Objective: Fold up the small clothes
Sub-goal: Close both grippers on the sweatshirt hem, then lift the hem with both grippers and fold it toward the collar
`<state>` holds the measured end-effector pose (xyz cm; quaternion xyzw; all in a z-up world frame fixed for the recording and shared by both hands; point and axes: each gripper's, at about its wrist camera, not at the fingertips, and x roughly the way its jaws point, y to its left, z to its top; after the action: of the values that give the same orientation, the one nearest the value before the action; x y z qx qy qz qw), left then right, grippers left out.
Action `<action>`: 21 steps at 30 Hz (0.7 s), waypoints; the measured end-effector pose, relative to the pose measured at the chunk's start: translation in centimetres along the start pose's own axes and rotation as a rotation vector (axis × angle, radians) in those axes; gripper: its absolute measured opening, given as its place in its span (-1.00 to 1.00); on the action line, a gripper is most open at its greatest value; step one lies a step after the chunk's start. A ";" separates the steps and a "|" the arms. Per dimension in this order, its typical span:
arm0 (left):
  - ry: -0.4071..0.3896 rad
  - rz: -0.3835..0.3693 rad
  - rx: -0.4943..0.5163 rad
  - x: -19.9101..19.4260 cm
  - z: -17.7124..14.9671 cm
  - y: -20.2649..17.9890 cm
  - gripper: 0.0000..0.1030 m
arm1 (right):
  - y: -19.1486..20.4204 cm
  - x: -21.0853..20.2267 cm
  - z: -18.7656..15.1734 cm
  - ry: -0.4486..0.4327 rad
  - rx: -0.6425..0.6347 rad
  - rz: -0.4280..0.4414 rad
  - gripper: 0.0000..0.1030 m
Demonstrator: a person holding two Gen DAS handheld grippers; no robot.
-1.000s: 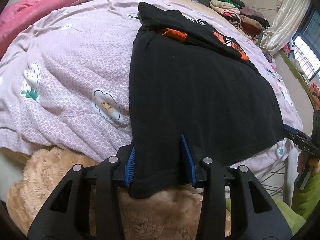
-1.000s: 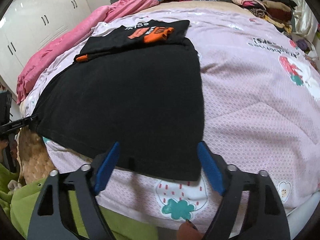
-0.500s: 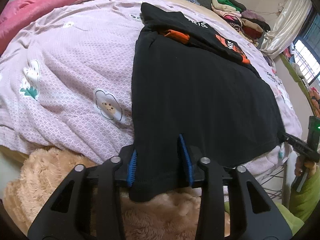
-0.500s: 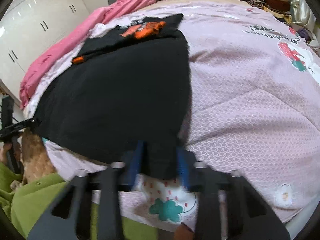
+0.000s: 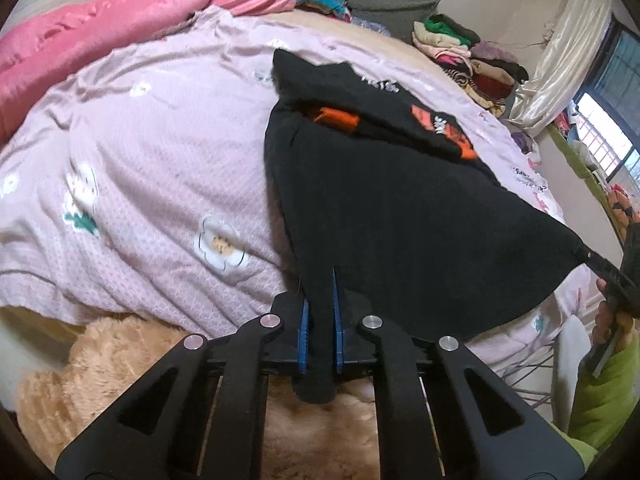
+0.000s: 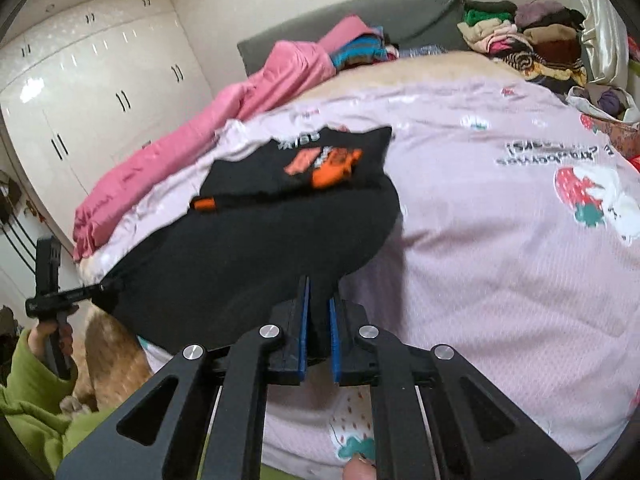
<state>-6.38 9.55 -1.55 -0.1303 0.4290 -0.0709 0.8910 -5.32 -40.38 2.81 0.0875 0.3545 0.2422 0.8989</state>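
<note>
The left gripper (image 5: 319,320) is seen pressed together on the near hem of a black cotton T-shirt with orange print (image 5: 392,216), a tongue of the dark cloth being pinched between its blue pads (image 5: 304,332) and left hanging just below them; the right gripper (image 6: 318,328) is likewise clamped on the opposite near corner of the same garment (image 6: 256,256), its blue-lined fingers (image 6: 333,332) drawn close with the fabric caught between. The near edge is lifted off the bedding and stretched taut between the two tools, while the far part — the printed section with the orange patches — is laid flat on a pale pink quilted bedspread patterned with flowers and strawberries (image 5: 140,168); in the left view the right gripper is visible at the frame's right edge, gripping the shirt's corner. A bright pink satin blanket (image 5: 100,32) is bunched along the far side of the bed; a pile of folded clothes in mixed colours (image 6: 520,40) is stacked near the grey headboard (image 6: 400,12); a tan fluffy plush blanket (image 5: 100,368) is seen below the bed's near edge; white glossy wardrobe doors (image 6: 88,92) are visible beyond.
</note>
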 end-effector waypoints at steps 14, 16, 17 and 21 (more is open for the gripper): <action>-0.099 -0.037 -0.075 -1.8 4.8 0.8 -0.95 | -0.9 -1.6 3.3 -0.167 0.075 -0.007 -0.85; -0.116 -0.033 -0.074 -1.9 5.7 0.7 -0.95 | -1.0 -1.7 3.9 -0.183 0.081 -0.014 -0.85; -0.123 -0.032 -0.073 -2.0 6.0 0.6 -0.95 | -1.0 -1.6 4.2 -0.187 0.079 -0.018 -0.85; -0.152 -0.023 -0.058 -2.2 7.5 0.1 -0.95 | -0.9 -1.5 5.5 -0.209 0.078 -0.037 -0.85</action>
<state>-1.84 11.45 4.50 -0.1661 0.3606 -0.0583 0.9160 -2.20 -41.86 7.42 0.1409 0.2695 0.2012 0.9311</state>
